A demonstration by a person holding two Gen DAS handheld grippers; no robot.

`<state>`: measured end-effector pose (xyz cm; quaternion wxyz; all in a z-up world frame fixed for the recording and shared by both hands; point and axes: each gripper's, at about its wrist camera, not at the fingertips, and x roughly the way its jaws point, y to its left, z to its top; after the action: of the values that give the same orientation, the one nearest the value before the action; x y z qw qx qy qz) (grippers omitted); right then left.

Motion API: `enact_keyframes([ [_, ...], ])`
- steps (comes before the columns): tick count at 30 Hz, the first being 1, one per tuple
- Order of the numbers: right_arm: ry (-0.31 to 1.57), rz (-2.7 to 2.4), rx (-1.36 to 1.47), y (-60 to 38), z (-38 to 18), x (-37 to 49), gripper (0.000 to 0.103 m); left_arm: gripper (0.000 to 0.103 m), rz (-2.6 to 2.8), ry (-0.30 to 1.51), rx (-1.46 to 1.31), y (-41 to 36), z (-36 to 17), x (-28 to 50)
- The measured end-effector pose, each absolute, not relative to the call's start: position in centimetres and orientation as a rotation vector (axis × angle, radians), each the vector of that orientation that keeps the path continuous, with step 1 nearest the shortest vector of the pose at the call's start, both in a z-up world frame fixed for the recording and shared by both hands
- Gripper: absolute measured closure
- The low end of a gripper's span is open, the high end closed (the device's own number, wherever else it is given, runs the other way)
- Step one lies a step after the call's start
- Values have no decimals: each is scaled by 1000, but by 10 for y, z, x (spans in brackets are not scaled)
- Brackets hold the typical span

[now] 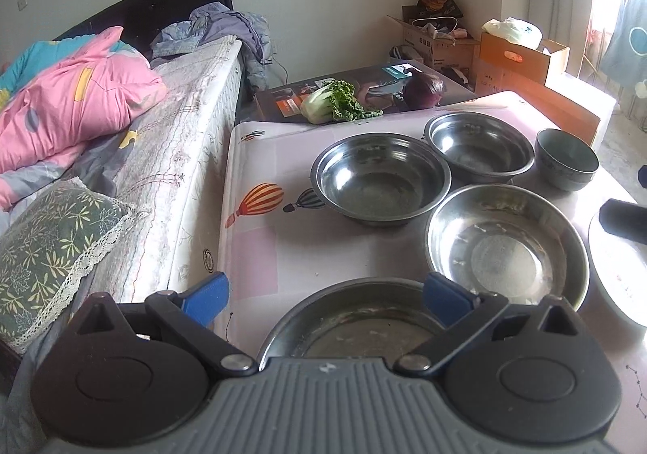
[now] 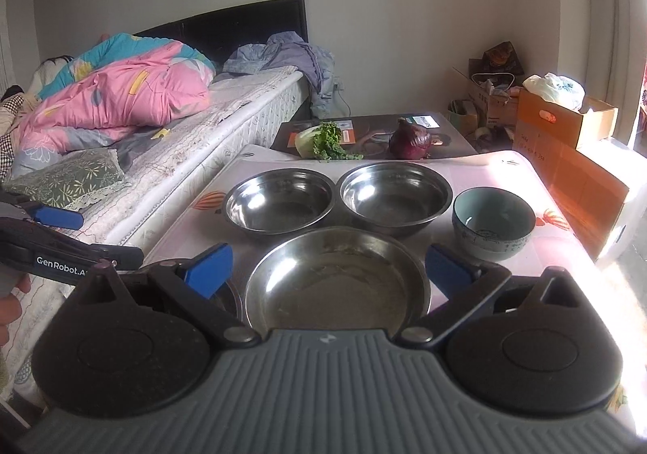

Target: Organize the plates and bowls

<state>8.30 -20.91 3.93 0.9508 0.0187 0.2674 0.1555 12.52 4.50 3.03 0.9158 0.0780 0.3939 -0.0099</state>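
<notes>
Several steel bowls stand on the table. In the left wrist view: a near steel dish (image 1: 356, 324) under my open left gripper (image 1: 327, 298), a shallow steel bowl (image 1: 505, 248) to the right, two deeper steel bowls (image 1: 380, 179) (image 1: 479, 146) behind, a grey-blue ceramic bowl (image 1: 566, 159), and a white plate's edge (image 1: 618, 276) at far right. In the right wrist view my open, empty right gripper (image 2: 329, 272) hovers over the shallow steel bowl (image 2: 335, 284). Behind are two steel bowls (image 2: 279, 203) (image 2: 394, 195) and the ceramic bowl (image 2: 491, 221). The left gripper (image 2: 60, 248) shows at left.
A table (image 1: 259, 243) with a balloon-print cloth stands against a bed (image 1: 170, 155) on the left. A lettuce (image 2: 323, 140) and a red onion (image 2: 410, 140) lie on a flat box behind the table. Cardboard boxes (image 2: 566, 122) stand at the back right.
</notes>
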Motion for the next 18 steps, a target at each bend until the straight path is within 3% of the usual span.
enact_keyframes([
  [8,646,401,101,-184,28,202,4,0,-81,866,127,63,0,220],
  [15,772,429,171,-160,-5,283,26,9,-97,896,23,73,-18,281],
  [18,822,420,199,-156,-20,303,41,19,-104,929,2,69,-29,298],
])
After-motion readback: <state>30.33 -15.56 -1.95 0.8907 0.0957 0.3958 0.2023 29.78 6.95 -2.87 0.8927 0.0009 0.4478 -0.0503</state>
